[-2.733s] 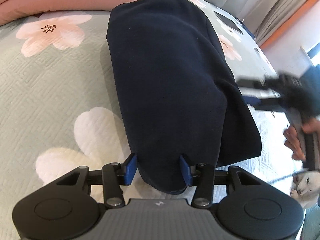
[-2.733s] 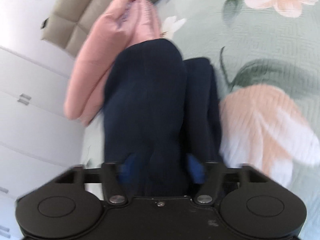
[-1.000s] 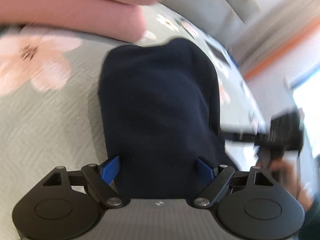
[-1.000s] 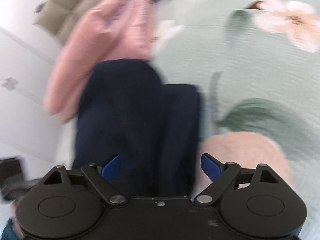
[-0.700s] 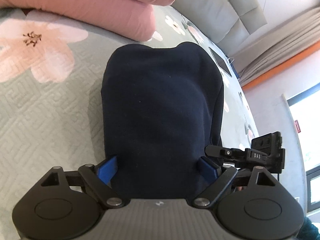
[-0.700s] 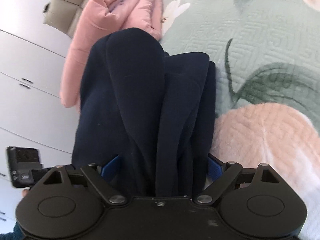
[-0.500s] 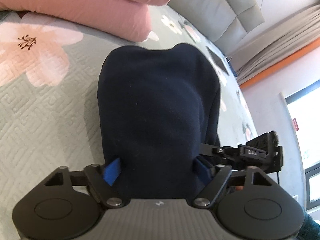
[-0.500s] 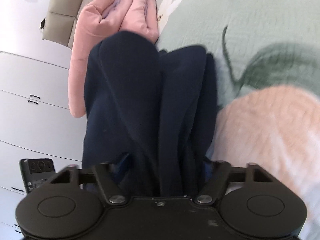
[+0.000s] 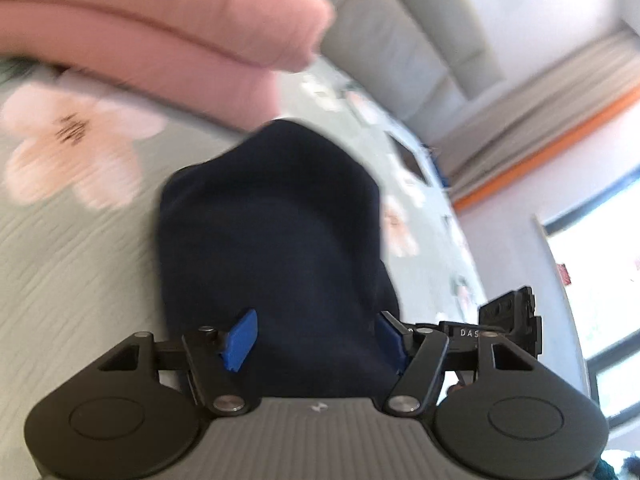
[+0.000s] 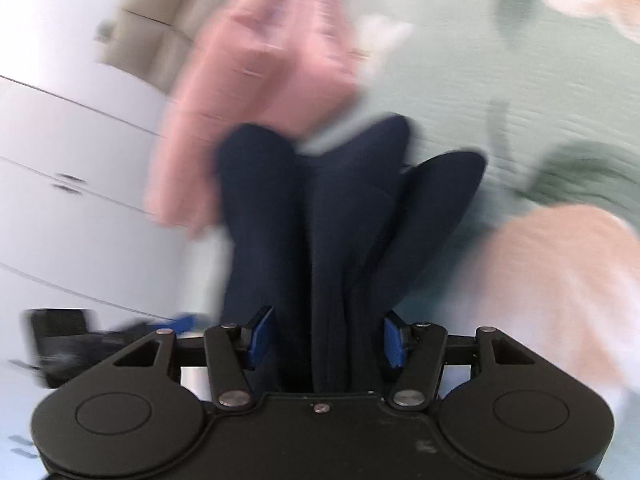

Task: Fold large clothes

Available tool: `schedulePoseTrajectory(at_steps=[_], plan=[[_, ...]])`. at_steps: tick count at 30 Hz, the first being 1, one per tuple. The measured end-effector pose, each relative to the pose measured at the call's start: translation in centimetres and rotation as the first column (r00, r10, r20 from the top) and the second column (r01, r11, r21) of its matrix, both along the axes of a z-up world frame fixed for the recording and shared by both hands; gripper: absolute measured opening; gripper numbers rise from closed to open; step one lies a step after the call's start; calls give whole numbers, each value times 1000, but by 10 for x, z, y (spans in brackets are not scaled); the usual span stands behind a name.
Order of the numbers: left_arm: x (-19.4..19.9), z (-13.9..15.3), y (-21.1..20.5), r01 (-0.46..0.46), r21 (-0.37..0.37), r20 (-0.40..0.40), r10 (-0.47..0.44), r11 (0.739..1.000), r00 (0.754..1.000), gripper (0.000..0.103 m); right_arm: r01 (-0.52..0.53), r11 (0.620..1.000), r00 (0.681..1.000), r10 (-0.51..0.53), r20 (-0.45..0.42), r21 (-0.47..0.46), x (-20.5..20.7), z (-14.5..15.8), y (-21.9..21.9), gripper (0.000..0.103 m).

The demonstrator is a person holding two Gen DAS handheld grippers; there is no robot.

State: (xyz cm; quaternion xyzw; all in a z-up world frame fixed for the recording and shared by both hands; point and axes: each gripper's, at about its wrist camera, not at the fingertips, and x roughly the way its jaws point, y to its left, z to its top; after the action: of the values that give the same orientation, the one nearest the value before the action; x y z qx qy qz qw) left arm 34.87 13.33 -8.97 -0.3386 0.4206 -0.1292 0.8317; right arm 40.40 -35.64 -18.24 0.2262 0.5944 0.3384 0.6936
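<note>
Two grippers are set on one folded navy garment (image 9: 272, 248) that lies on the bed (image 9: 72, 264), beside a pink quilt (image 9: 160, 28). At the left gripper (image 9: 316, 338) the near end of the bundle is seen between the blue fingers (image 9: 240, 338), and the jaws are closing on it; the cloth fills the gap from pad to pad, so it is judged to be gripped. At the right gripper (image 10: 325, 338) several stacked layers of the same garment (image 10: 332, 216) are seen edge-on between its fingers (image 10: 260, 334), and those jaws are closing too, with the cloth bunched tight between the pads. The right gripper's body is also seen at the edge of the left view (image 9: 508, 324), just beside the bundle, so the garment is held from two adjacent sides. Both views are blurred, and it cannot be told whether the bundle is lifted clear of the bed. The step in hand is judged to be the taking up of the folded bundle, either for a last fold or for setting it aside. Both grips need to be fully closed first; the layers then need to be kept together and raised evenly, lest the inner folds slip out and the stack come undone.
</note>
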Motion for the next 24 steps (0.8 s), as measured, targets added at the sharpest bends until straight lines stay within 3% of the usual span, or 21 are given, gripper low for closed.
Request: schedulePoseTrajectory(at_steps=[3,5,9,11,14,18,19,22,24], plan=[[-3,-8,-2,-17,62,-25,19,998,1000,72,-5,999,1000,5,21,-32,1,-12,-10,68],[-1,-13,-4,-11,68,-27,13,998,1000,79,-19,999,999,20,29,-40,4,-15,-12,76],[8,-36,-11,16,73,-71,-11,997,997,80,29,988,1000,-30,-1,149,3,-5,-33,76],[8,-39,-18,26,109,-60,-20,994,998,82,0,993,998,-8,66,121,-6,10,-32,81],[7,-36,-24,42,137,-51,-35,990,998,83,-56,998,974,63,217,-39,-28,35,-17,81],[8,-38,-22,46,120,-58,-39,992,998,83,45,999,942,-42,333,-3,-49,54,-29,81],[10,-39,-21,42,114,-57,-36,993,998,83,37,999,945,-39,324,13,-48,55,-24,81],[10,-40,-20,34,103,-59,-28,994,998,82,-83,995,980,71,187,57,-45,42,5,81],[8,-37,-19,32,103,-63,-26,994,998,81,-108,993,983,101,154,38,-42,27,30,81]])
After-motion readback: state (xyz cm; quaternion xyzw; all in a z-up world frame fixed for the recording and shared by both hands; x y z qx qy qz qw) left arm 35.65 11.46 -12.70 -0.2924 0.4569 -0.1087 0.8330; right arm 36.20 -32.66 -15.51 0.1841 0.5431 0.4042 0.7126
